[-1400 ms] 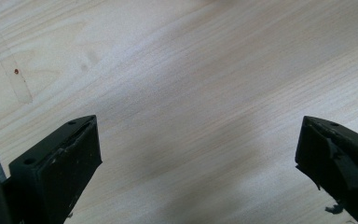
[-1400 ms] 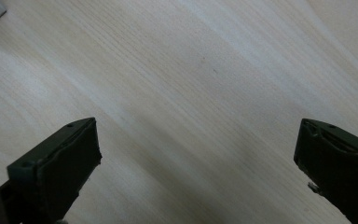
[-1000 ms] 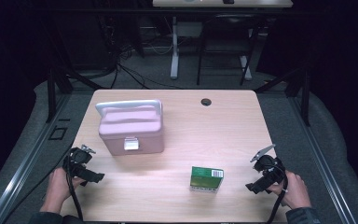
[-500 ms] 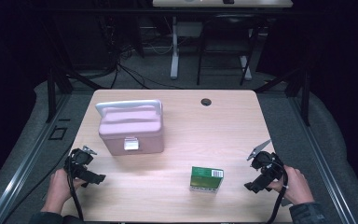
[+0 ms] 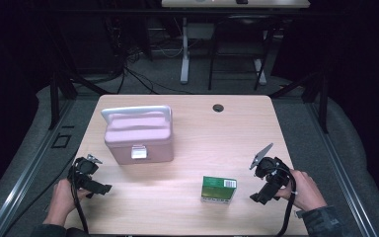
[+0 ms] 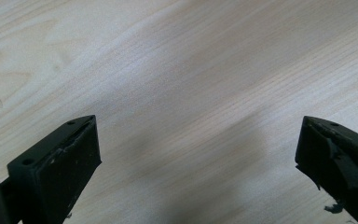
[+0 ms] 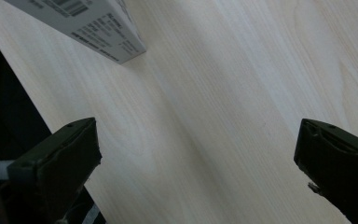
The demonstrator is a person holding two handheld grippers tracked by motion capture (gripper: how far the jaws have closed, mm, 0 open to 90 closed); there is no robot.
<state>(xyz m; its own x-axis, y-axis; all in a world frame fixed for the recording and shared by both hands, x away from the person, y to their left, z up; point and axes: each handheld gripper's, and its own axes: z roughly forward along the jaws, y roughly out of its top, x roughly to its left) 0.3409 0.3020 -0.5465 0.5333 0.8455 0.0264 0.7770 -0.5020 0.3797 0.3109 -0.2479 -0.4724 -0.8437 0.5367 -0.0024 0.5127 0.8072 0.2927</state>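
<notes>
1. In the high view, the left claw (image 5: 98,188) sits at the lower left of the frame, held in a hand (image 5: 63,195) just over the wooden counter (image 5: 237,143); its jaws point toward the frame's right.
2. In the left gripper view, the left claw (image 6: 198,163) stands wide open, its two black jaws far apart at the bottom corners with bare wood grain between them and nothing gripped.
3. In the high view, the right claw (image 5: 256,197) is at the lower right, held in the other hand (image 5: 306,190), with a grey plate rising from its top.
4. In the right gripper view, the right claw (image 7: 198,163) is likewise spread wide and empty.
5. The green box (image 5: 218,189) lies on the counter at lower centre, near the right claw but apart from it; its printed white side (image 7: 81,23) shows at the upper left of the right gripper view.
6. A pink case (image 5: 138,136) with a white handle stands left of centre, above the left claw and not touching it.
</notes>
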